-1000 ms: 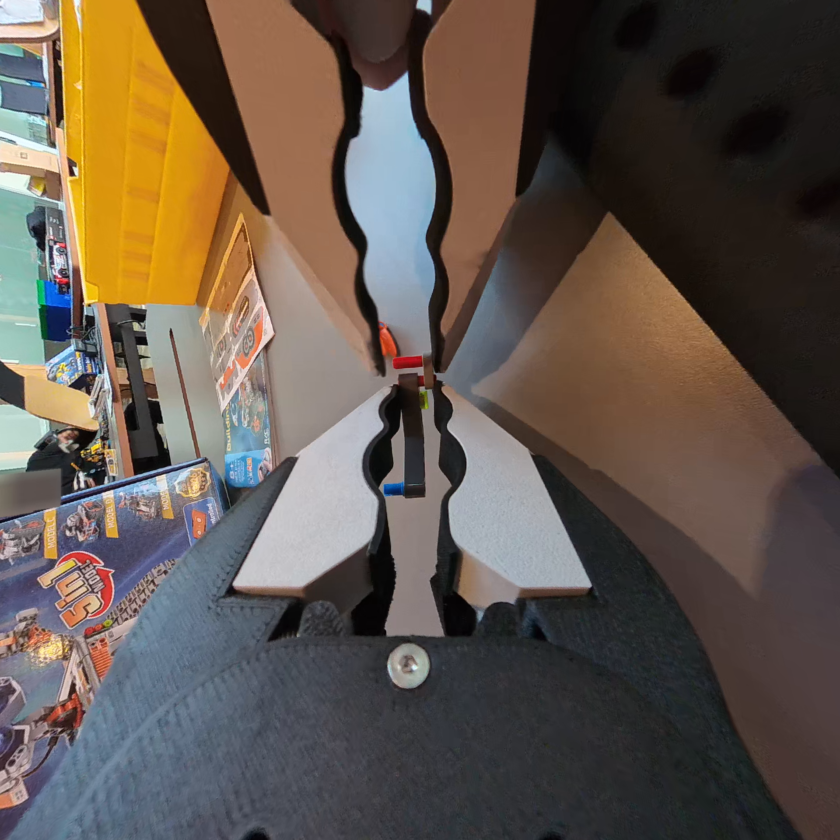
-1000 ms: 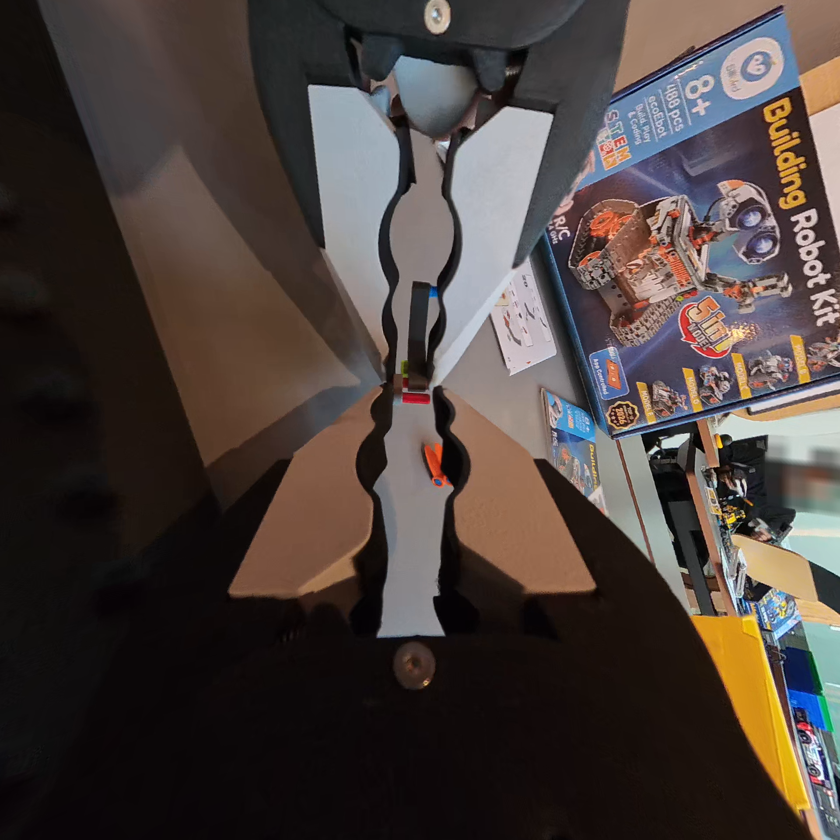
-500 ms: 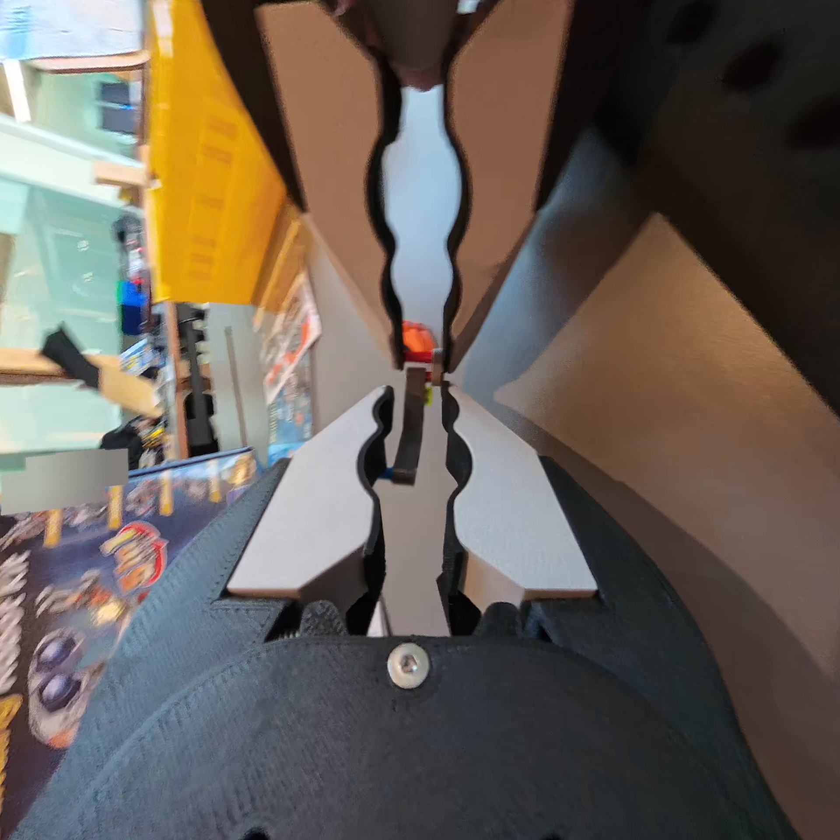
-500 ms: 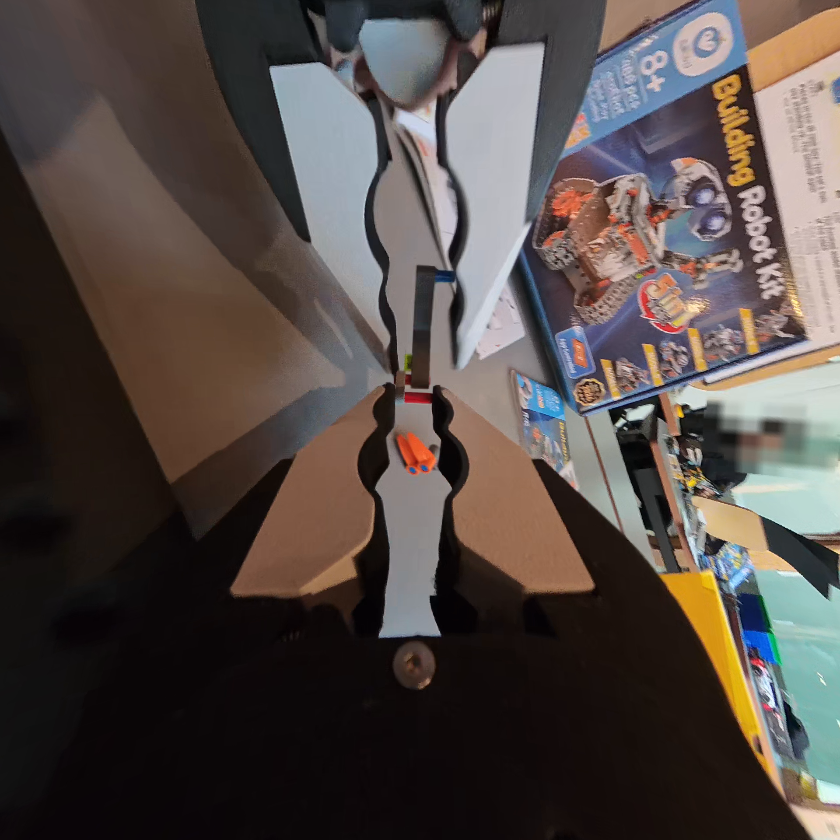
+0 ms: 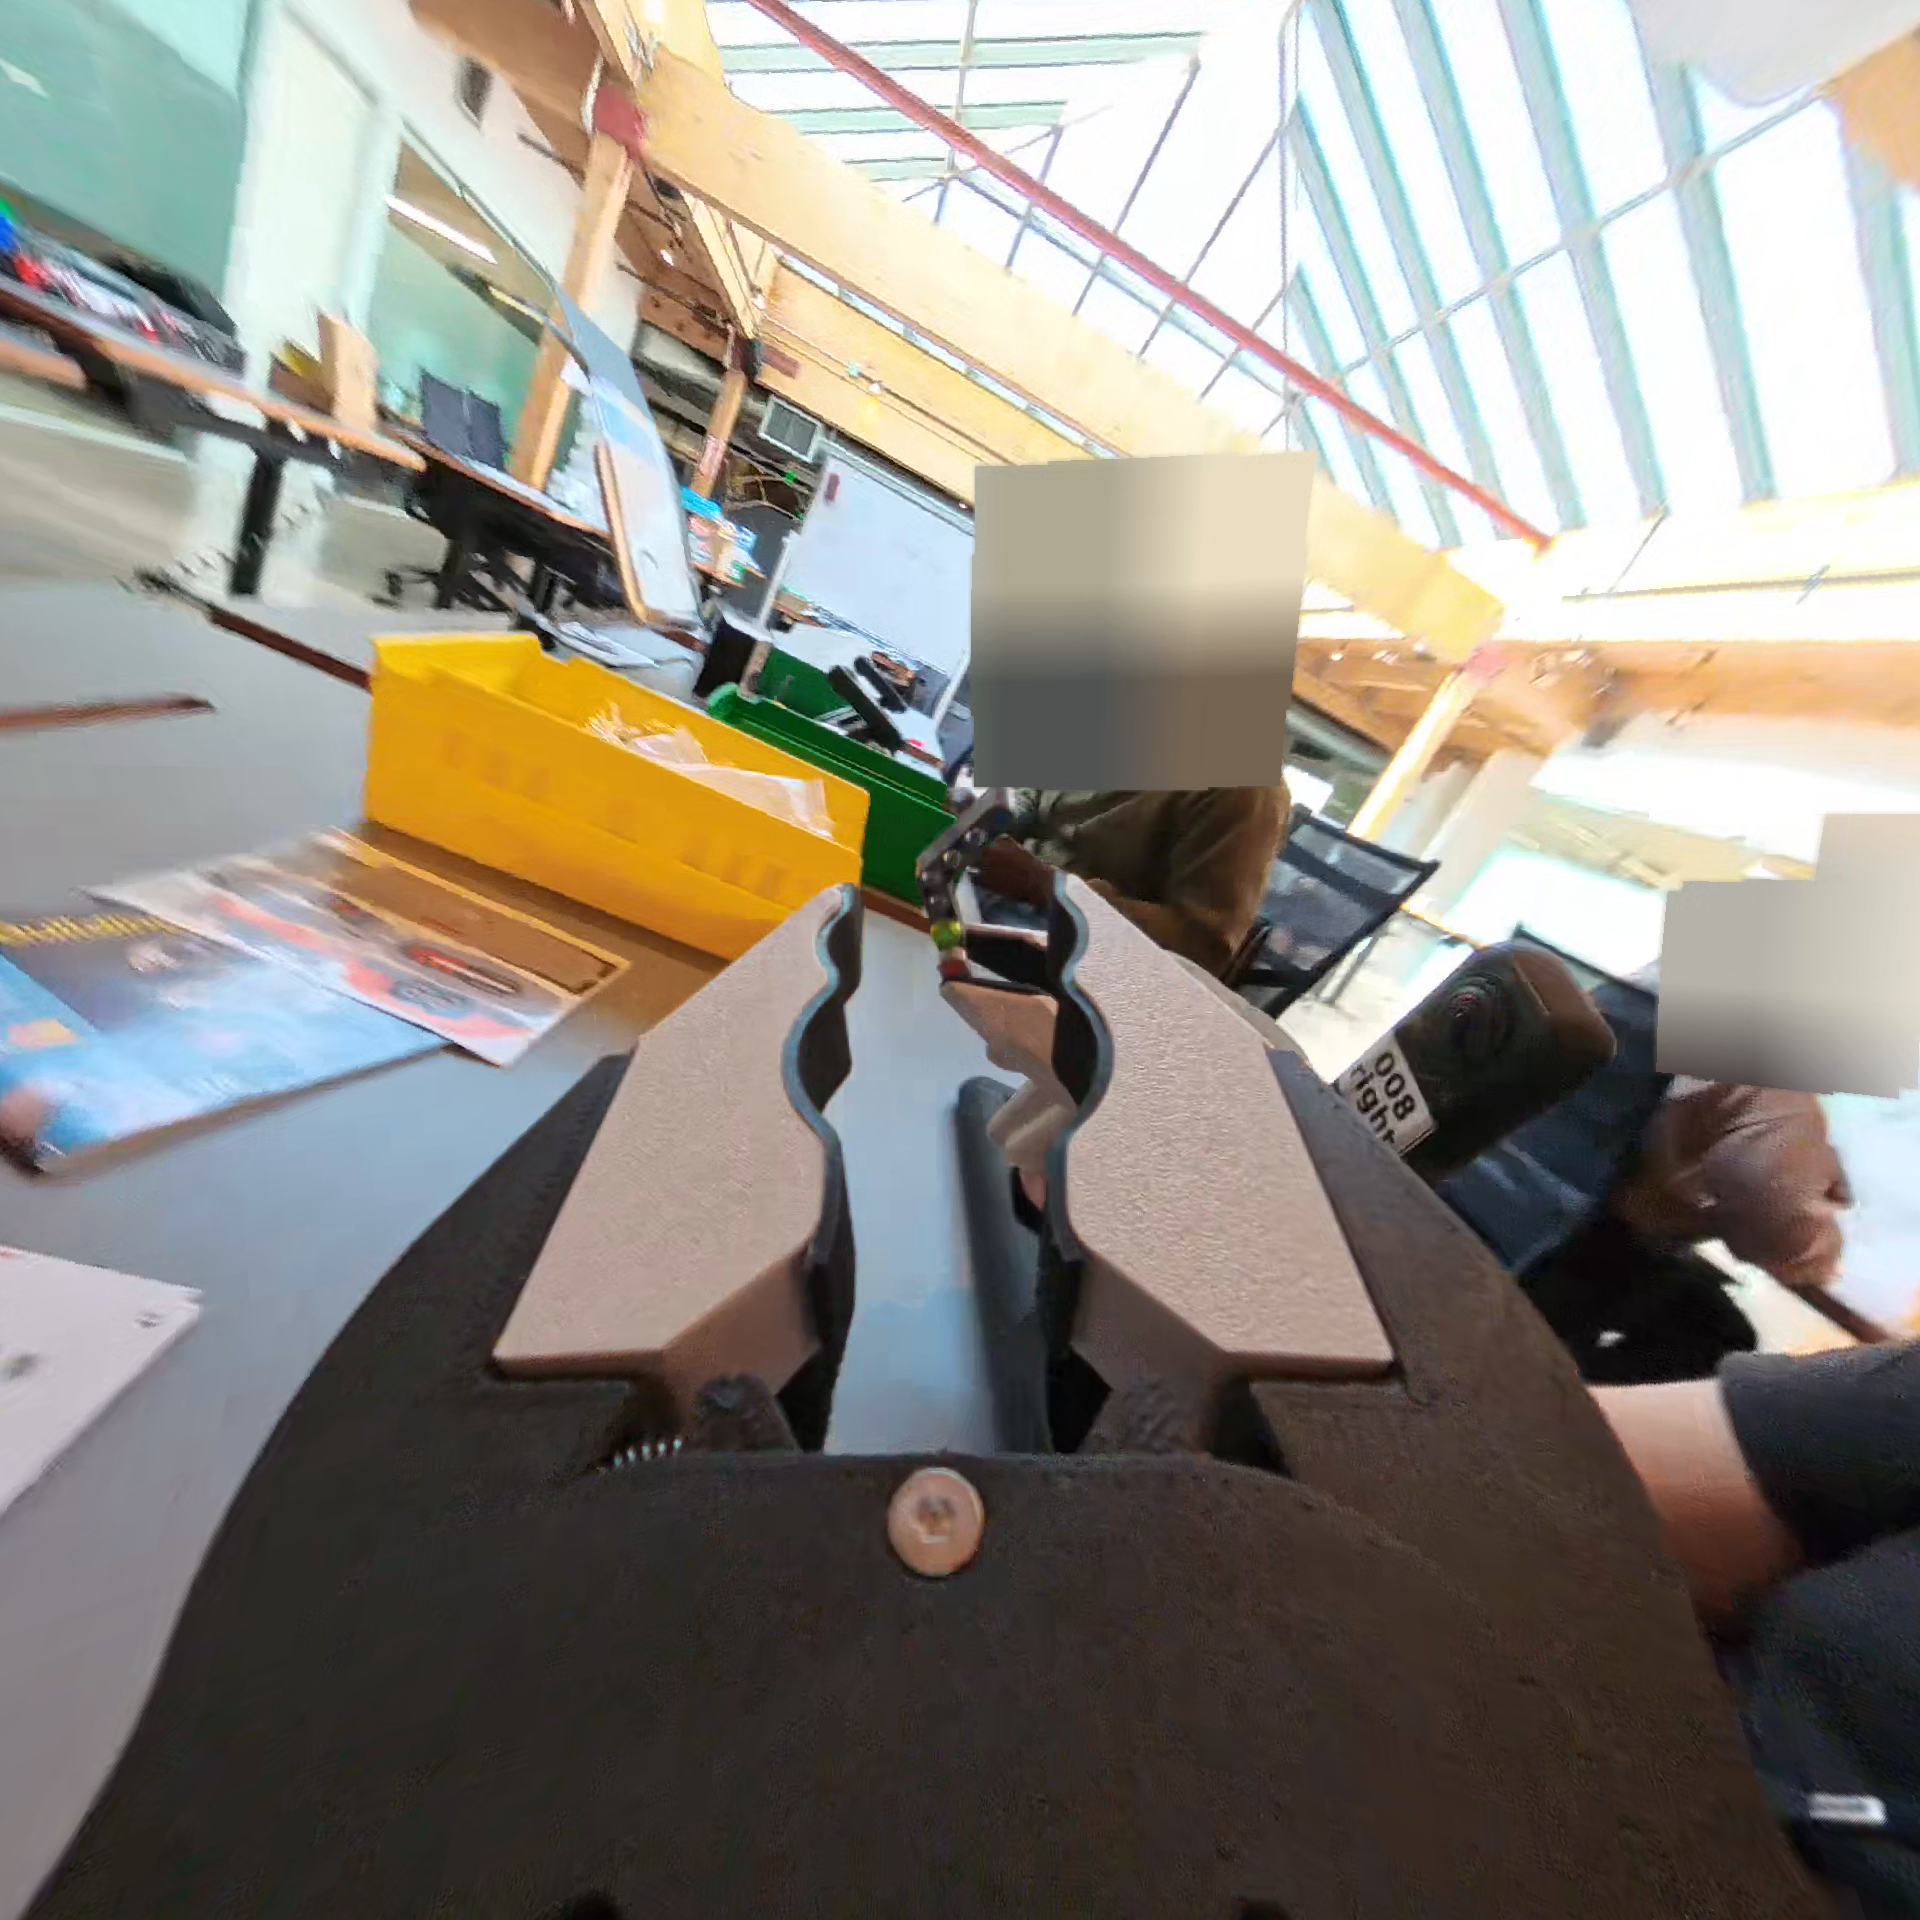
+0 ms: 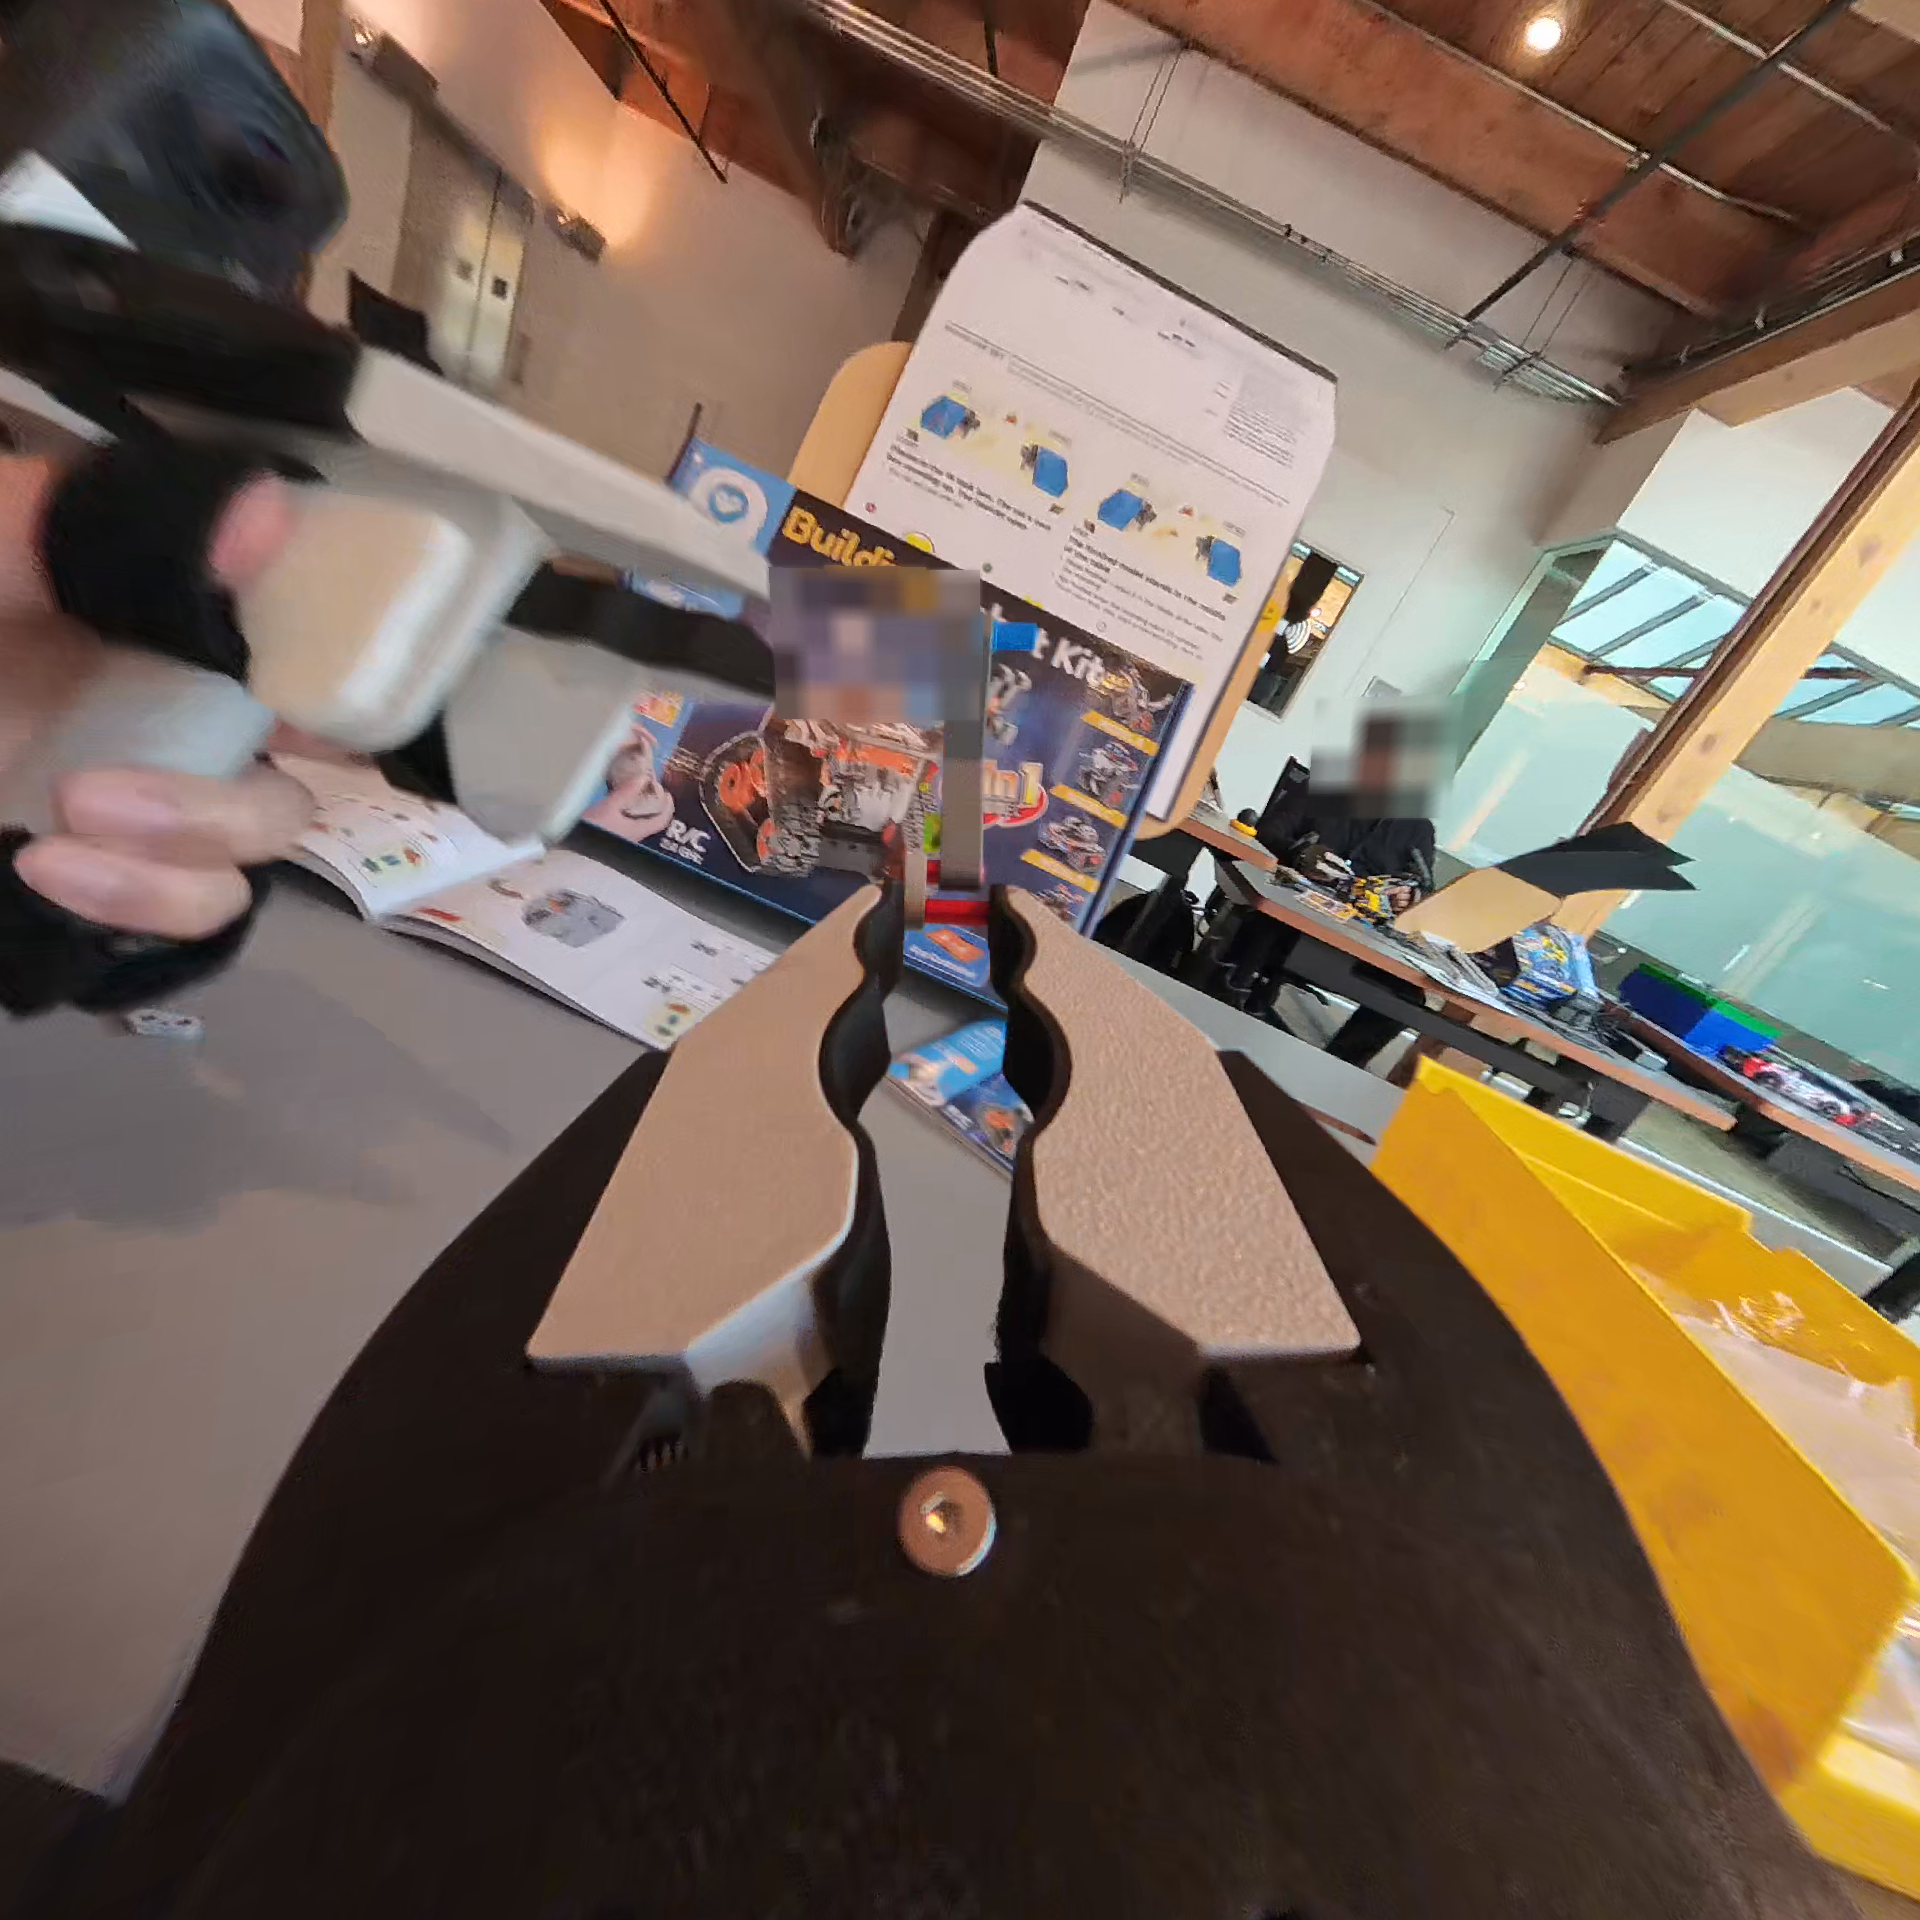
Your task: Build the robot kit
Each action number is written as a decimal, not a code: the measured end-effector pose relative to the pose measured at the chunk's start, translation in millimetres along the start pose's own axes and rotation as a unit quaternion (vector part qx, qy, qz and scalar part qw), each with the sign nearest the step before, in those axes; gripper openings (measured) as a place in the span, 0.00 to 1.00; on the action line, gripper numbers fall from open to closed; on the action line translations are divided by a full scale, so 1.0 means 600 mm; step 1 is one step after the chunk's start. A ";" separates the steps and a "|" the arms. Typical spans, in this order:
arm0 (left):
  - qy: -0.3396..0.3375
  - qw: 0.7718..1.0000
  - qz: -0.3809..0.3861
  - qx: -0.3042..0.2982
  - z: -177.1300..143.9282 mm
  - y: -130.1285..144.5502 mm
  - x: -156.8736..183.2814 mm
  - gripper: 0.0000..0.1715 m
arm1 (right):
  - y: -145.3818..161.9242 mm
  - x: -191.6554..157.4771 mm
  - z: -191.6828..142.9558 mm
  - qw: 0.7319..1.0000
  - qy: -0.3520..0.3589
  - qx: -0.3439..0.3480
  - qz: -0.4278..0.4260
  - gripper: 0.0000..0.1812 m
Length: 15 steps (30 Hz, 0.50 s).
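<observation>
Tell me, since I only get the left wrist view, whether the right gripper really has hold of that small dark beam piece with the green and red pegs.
Observer: Yes. In the right wrist view, the right gripper pinches the small dark beam piece by its red peg, which lies crosswise between the fingertips.
Operator: What stands behind it?
Observer: A blue cardboard robot kit box stands on the grey table, with a white printed sheet upright behind it.
Operator: And below my left gripper?
Observer: An open white instruction booklet lies flat on the table there.
</observation>
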State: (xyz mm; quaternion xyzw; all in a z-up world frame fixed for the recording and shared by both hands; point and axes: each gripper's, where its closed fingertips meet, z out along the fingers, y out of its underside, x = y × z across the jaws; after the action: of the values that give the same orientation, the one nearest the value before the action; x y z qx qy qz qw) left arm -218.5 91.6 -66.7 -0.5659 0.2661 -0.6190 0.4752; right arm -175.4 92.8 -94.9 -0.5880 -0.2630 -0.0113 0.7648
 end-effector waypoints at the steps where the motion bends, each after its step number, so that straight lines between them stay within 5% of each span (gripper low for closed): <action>1: 0.003 1.000 -0.018 -0.004 0.002 0.007 -0.006 0.18 | -0.002 -0.009 0.004 1.000 -0.002 0.001 -0.006 0.09; 8: 0.036 0.994 -0.084 -0.057 0.021 0.053 -0.006 0.16 | -0.009 -0.026 0.017 1.000 0.008 -0.005 -0.009 0.09; 15: 0.030 0.995 -0.085 -0.035 0.026 0.055 -0.014 0.03 | -0.014 -0.039 0.025 1.000 0.016 -0.007 -0.025 0.08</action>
State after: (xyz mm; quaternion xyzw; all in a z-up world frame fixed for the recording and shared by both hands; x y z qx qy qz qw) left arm -195.0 88.9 -95.4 -0.5845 0.2525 -0.6640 0.3921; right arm -204.4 97.2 -94.5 -0.5866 -0.2653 -0.0418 0.7641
